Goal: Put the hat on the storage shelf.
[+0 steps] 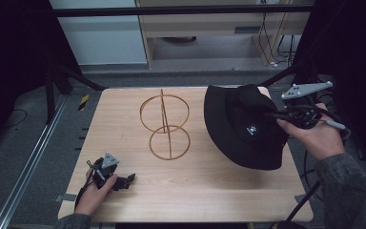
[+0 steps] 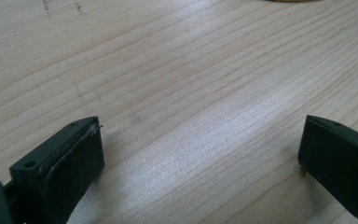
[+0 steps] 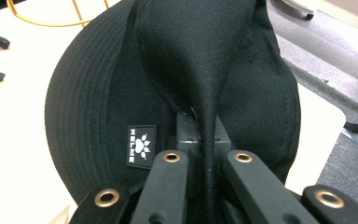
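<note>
Black fabric bucket hat (image 1: 245, 126) hangs pinched by its crown between the right gripper (image 3: 200, 126) fingers, lifted but not yet on the gold wire stand (image 1: 165, 125); left gripper (image 2: 200, 149) rests wide open

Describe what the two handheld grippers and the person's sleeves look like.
Both grippers are black. The left gripper carries a small grey three-cornered plate, and its fingers are flat rectangular blocks with screw holes. The right gripper has a larger grey plate with dark holes, black linkage arms with brass-coloured rivets, and black cables trailing off. The sleeves are dark grey knit.
</note>
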Tool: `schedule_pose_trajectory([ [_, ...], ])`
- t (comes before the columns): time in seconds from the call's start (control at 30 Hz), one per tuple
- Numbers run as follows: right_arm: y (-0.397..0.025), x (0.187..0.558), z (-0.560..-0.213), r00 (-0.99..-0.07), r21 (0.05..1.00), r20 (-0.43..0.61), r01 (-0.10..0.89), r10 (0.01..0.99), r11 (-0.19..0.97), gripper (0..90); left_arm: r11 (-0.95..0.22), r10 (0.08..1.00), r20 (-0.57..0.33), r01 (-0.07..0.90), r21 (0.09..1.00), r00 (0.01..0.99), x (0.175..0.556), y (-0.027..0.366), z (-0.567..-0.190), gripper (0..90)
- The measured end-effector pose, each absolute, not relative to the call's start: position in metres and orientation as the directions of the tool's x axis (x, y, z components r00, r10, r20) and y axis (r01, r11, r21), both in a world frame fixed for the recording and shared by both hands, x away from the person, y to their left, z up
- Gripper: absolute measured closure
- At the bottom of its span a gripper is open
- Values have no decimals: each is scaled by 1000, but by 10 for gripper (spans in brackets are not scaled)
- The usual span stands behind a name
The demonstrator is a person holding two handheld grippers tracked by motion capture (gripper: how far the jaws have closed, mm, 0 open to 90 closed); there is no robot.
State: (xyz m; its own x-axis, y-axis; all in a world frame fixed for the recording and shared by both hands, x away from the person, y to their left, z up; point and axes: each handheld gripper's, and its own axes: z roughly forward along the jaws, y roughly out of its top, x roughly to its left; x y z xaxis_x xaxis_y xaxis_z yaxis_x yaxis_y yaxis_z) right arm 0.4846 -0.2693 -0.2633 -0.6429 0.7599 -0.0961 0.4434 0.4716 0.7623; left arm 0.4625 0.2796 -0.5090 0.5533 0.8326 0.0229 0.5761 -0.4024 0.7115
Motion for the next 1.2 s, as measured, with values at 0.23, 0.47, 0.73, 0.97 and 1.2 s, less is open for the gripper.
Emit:
schedule_pose_trajectory([
  [0.23,-262,485,-253,-654,771,-109,420,749,479,890,-402,833,23,576,712,553,463,280,-509,0],
  [0.47,-255,484,-238,-662,786,-120,392,740,478,890,-401,833,22,576,712,553,463,280,-509,0],
  [0.73,-244,486,-222,-670,800,-128,365,731,476,889,-398,834,20,576,714,551,463,279,-509,0],
  [0.97,-232,490,-211,-682,814,-135,337,719,473,889,-398,834,20,576,714,551,463,279,-509,0],
  [1.2,-218,500,-203,-688,815,-143,326,712,479,889,-398,834,20,576,714,551,462,279,-509,0],
])
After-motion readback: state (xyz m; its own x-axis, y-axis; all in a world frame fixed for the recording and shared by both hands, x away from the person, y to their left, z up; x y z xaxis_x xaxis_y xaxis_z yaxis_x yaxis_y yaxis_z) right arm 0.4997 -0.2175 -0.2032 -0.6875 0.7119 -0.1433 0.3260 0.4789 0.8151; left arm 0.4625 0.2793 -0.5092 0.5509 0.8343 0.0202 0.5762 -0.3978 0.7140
